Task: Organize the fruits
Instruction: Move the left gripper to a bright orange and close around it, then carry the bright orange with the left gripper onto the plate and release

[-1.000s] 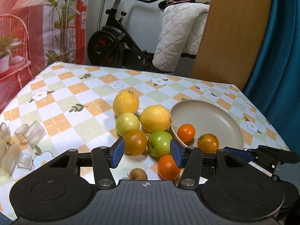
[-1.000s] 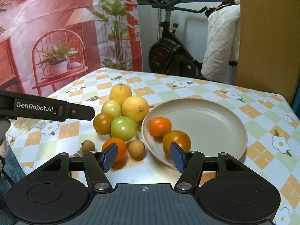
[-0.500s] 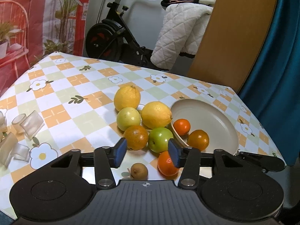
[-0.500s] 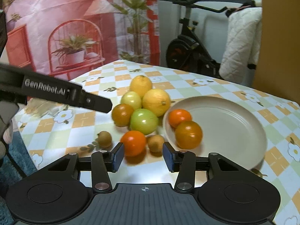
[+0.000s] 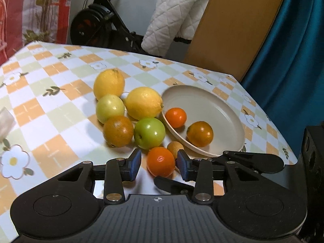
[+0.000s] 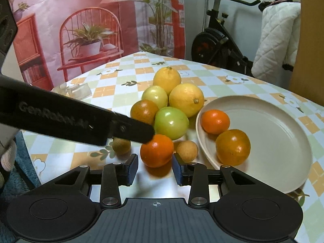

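Note:
A bright orange tangerine (image 5: 161, 162) lies on the checked tablecloth in front of a pile of two lemons (image 5: 143, 103), a green apple (image 5: 149, 132) and a dark orange (image 5: 118, 130). My left gripper (image 5: 159, 165) is low over it. Its jaws have narrowed, the tangerine is between the blue pads, and thin gaps still show. My right gripper (image 6: 155, 169) is closing, its tips on either side of the same tangerine's (image 6: 157, 150) near edge without pressing. A beige plate (image 6: 273, 137) holds a tangerine and an orange. Two small brown fruits (image 6: 186, 150) lie nearby.
The left gripper's black finger (image 6: 81, 119) crosses the right wrist view from the left up to the tangerine. Clear plastic pieces (image 6: 79, 91) lie at the table's far left. Behind the table are an exercise bike (image 6: 214, 40), a wooden board (image 5: 232, 24) and a teal curtain (image 5: 293, 50).
Both grippers have come down and closer to the front tangerine, and both pairs of jaws have narrowed around it. The fruits and the plate have not moved.

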`<action>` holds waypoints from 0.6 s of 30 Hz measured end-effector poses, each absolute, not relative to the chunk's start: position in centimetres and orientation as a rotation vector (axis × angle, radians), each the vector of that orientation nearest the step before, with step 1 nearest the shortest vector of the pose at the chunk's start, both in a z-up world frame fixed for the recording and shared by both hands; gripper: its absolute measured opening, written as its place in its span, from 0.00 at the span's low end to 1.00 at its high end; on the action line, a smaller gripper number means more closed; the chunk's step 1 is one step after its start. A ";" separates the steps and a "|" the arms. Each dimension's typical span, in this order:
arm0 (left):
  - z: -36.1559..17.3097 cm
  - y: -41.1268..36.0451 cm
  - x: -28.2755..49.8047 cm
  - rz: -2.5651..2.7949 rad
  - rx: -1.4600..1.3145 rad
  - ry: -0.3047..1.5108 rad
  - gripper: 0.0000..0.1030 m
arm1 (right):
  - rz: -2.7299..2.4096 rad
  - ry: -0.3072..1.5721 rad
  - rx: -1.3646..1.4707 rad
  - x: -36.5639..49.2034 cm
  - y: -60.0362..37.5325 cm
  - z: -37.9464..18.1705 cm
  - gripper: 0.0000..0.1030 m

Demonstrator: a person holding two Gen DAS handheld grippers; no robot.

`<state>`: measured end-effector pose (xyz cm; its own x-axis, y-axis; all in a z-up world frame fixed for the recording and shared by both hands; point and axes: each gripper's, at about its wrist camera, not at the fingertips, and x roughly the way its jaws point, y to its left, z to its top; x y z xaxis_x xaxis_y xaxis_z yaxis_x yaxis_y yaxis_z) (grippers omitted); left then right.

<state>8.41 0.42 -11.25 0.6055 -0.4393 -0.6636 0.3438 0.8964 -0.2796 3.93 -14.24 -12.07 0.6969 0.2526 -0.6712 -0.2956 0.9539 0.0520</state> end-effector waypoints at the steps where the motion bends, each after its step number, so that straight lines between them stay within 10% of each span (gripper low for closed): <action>1: -11.4 0.5 8.6 -0.457 -0.139 0.806 0.40 | 0.306 0.741 -0.059 4.0 -14.2 -12.2 0.33; 18: -13.8 0.1 10.2 -0.472 -0.212 0.874 0.36 | 0.289 0.749 -0.054 4.7 -14.0 -13.1 0.31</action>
